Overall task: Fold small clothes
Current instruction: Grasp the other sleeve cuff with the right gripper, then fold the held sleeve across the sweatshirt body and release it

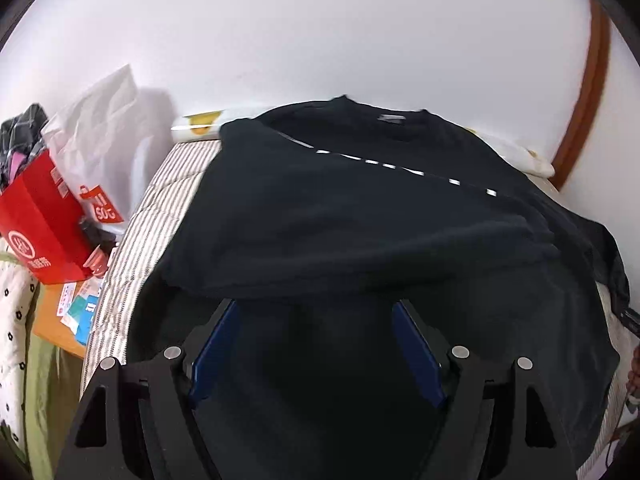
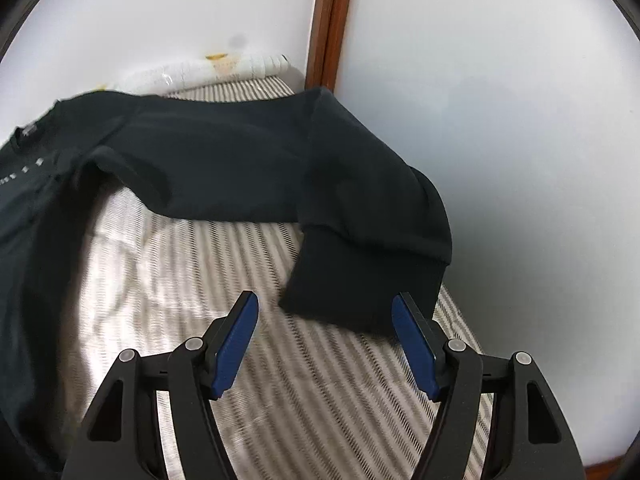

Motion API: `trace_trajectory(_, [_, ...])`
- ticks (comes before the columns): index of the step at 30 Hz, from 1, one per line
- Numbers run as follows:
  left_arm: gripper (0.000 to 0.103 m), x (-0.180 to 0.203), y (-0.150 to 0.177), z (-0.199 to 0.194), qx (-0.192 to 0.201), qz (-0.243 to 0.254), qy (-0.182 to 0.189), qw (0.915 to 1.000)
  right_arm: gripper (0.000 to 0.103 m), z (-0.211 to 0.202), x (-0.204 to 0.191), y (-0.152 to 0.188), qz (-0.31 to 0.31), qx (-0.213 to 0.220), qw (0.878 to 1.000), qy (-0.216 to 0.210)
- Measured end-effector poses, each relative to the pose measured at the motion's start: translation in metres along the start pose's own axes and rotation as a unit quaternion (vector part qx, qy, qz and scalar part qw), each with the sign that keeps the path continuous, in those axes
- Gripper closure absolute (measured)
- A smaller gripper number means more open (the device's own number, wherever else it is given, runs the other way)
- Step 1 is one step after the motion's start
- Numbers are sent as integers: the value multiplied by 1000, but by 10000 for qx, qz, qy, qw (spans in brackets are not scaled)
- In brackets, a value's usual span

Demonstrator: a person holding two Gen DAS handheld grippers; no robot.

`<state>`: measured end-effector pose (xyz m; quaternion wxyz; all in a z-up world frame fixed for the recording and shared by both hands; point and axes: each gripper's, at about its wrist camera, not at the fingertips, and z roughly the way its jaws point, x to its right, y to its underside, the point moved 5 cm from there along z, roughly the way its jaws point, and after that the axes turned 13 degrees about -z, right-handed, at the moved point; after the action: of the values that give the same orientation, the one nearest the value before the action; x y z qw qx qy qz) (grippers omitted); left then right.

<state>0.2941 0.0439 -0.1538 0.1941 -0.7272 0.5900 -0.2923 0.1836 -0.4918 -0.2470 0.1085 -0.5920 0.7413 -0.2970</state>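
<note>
A black long-sleeved top [image 1: 360, 216] lies spread across a striped mattress [image 2: 180, 280], its collar toward the white wall [image 1: 320, 32] and one sleeve [image 2: 360, 240] stretched beside the side wall. The left gripper [image 1: 316, 308] hovers over the garment's body, jaws spread wide and holding nothing. The right gripper [image 2: 324, 304] hangs with jaws equally apart just short of the sleeve's cuff. A red paper bag [image 1: 40, 220] and a white plastic bag [image 1: 104, 140] stand beside the bed.
</note>
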Motion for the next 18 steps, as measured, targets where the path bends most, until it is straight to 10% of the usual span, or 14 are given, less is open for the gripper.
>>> trace_trajectory(7, [27, 14, 7, -11, 3, 164, -84, 9998, 37, 13, 0, -5, -38, -7, 10000, 44])
trace_trajectory(12, [27, 8, 11, -11, -37, 137, -116, 9998, 92, 13, 2, -10, 22, -115, 9999, 86])
trace_trajectory(18, [27, -17, 12, -13, -42, -14, -220, 9997, 93, -22, -8, -40, 373, 312, 9967, -646])
